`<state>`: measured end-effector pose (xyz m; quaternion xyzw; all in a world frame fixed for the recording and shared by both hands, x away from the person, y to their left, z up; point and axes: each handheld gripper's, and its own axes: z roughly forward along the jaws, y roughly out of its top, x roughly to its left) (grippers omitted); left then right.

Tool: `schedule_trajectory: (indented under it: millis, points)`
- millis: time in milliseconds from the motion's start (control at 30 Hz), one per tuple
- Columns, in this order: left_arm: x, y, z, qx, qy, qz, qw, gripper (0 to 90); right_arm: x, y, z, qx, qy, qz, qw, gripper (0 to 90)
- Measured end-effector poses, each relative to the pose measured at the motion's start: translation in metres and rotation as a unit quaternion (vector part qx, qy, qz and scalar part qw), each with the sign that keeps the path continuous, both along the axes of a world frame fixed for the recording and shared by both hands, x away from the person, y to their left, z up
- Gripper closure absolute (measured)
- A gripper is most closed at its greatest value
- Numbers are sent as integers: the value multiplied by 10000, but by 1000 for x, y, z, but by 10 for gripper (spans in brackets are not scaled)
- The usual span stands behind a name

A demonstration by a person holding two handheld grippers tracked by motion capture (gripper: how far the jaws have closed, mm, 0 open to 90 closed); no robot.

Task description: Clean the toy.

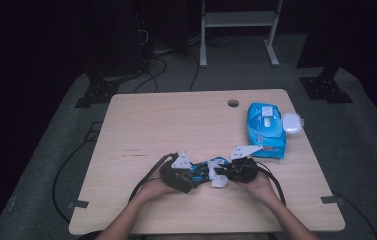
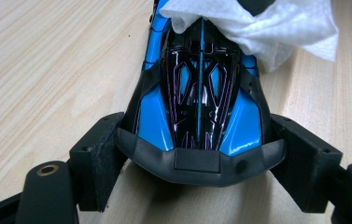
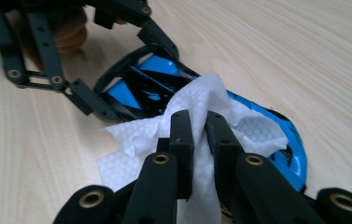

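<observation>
A person is cleaning a blue and black toy car that is lying low in the centre of the high view, on the wooden table, between the two hands. The left gripper is clamping the car's one end across its width, its jaws pressing against the dark bumper on both sides in the lower half of the left gripper view. The right gripper is pinching a crumpled white wipe, its jaws nearly together on the cloth, and is holding it down on the car's glossy body at the centre of the right gripper view. So the step in hand looks like the wiping itself, with the car steadied from one end. Next the wipe probably needs dragging along the body toward the clamped end, with light pressure, while the left grip is keeping the car from sliding. A blue wipes pack is lying at the upper right of the table
</observation>
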<state>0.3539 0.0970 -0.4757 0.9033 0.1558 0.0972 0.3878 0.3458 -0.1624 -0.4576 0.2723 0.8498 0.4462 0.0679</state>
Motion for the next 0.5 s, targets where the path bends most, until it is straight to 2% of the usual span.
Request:
schedule_trajectory:
  millis: [67, 167, 267, 333, 400, 500]
  points:
    - [0, 0, 0, 10, -29, -10, 10000, 235, 3, -5, -1, -1, 76, -51, 10000, 819]
    - [0, -1, 0, 4, -27, -9, 10000, 235, 8, -17, -3, -202, -43, -341, 9992, 819]
    - [0, -1, 0, 9, -38, -4, 10000, 235, 13, -26, -6, -125, 82, -516, 9986, 821]
    - [0, -2, 0, 1, -28, -7, 10000, 235, 10, -22, -4, -195, -24, -451, 9988, 822]
    - [1, -3, 0, -28, -15, 8, 10000, 235, 6, -13, -1, -121, -27, -268, 9996, 821]
    - [1, -3, 0, -13, -28, -11, 10000, 235, 1, 4, 3, -110, -198, -38, 9997, 822]
